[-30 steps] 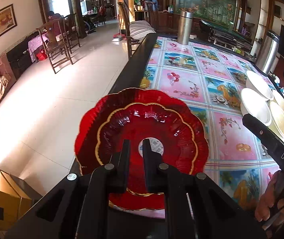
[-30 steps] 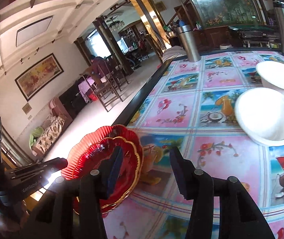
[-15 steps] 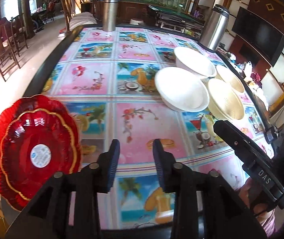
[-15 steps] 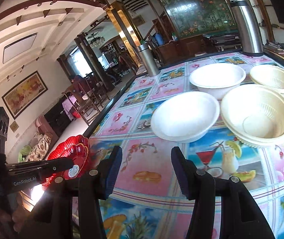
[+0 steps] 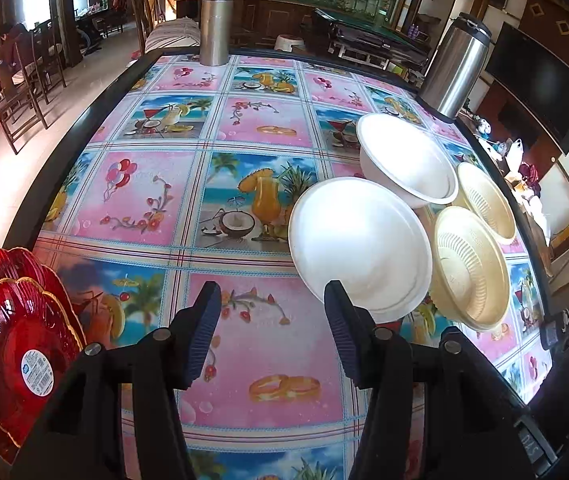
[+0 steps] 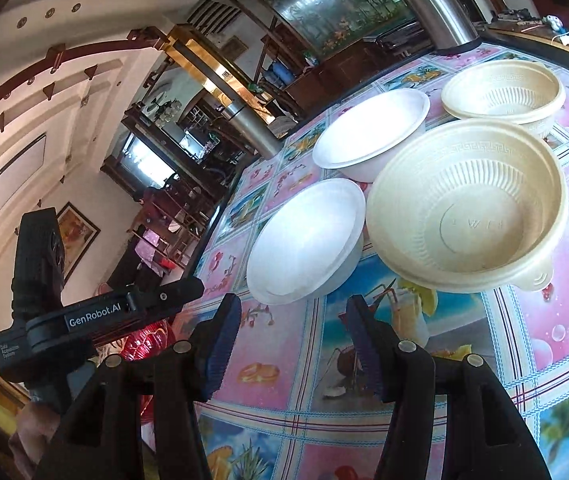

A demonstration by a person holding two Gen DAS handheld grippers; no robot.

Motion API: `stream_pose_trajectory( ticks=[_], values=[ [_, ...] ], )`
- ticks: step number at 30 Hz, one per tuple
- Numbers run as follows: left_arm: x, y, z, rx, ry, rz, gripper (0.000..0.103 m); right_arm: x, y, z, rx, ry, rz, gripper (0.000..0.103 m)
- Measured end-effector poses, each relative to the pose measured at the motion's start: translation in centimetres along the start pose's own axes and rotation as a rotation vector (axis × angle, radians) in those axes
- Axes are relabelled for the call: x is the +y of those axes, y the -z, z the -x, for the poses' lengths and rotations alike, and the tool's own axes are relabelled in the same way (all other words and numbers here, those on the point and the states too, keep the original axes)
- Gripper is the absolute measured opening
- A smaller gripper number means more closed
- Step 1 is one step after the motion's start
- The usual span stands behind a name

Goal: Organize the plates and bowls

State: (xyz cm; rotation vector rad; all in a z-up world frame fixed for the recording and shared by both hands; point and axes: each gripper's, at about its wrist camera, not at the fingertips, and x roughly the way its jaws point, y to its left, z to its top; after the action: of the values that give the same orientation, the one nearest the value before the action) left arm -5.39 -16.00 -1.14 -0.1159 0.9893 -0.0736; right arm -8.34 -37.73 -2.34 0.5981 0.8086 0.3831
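I count two white round foam bowls (image 5: 360, 240) (image 5: 408, 160) and two cream ribbed plastic bowls (image 5: 470, 268) (image 5: 488, 200) on my table. At its left edge I see two red scalloped glass plates (image 5: 16, 344), nested. Two tall steel flasks (image 5: 215, 26) (image 5: 456, 68) stand at the far end.

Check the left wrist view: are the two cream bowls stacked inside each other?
No, the near cream bowl and the far cream bowl sit side by side on the tablecloth.
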Motion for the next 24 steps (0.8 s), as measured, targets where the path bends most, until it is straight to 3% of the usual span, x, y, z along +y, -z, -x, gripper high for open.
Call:
stream_pose_trajectory(
  ticks=[5,14,24],
  values=[
    [0.0,-0.9,-2.1,0.033,0.009,0.008,0.052,-0.5,-1.1,-0.6,0.000,-0.006,-0.041,0.058],
    [1.4,-4.0,-5.0,0.143,0.203,0.133,0.052,-1.5,-1.6,-3.2,0.025,-0.049,-0.180,0.058],
    [1.7,-4.4,-6.7,0.151,0.249,0.175,0.052,-3.1,-1.9,-4.7,0.043,-0.083,-0.299,0.057]
  ],
)
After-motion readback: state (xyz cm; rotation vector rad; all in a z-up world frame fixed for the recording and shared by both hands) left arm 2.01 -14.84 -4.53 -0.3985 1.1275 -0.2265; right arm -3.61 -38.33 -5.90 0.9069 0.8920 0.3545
